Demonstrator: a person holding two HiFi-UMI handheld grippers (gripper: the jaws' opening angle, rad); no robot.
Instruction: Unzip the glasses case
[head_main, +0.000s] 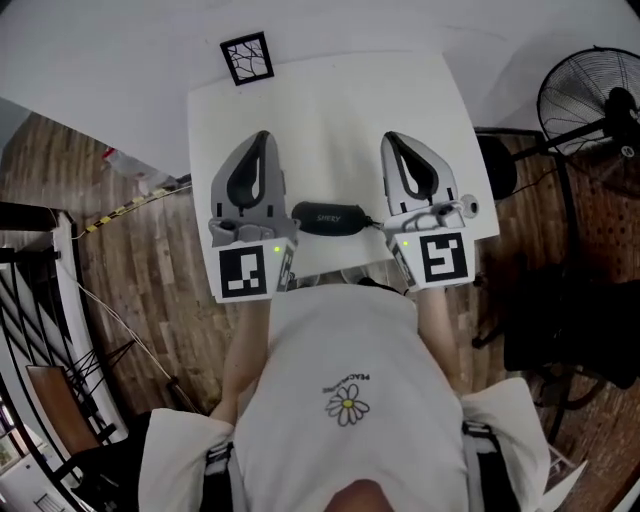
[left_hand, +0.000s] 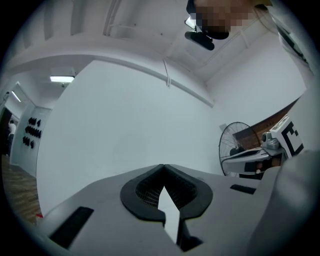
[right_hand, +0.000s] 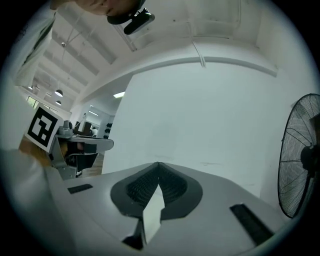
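fingers (left_hand: 145, 187) pressed together, empty, on grey left gripper (head_main: 262, 138) and grey right gripper (head_main: 392, 138) alike. between them, toward 6 o'clock on square white table (head_main: 330, 110), black oval zippered glasses case (head_main: 330, 218) lying flat. probably light, stiff-shelled, slippery: pin 9 o'clock end, pinch tiny zip pull (head_main: 371, 222), seemingly at 3 o'clock.

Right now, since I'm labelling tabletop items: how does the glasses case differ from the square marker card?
The glasses case is a rounded, all-black oblong; the marker card is a flat square, black-framed with black lines on white. The case lies crosswise on the white table near its front edge; the card sits at the far edge, askew, perhaps just beyond it. Both stand out dark against white.
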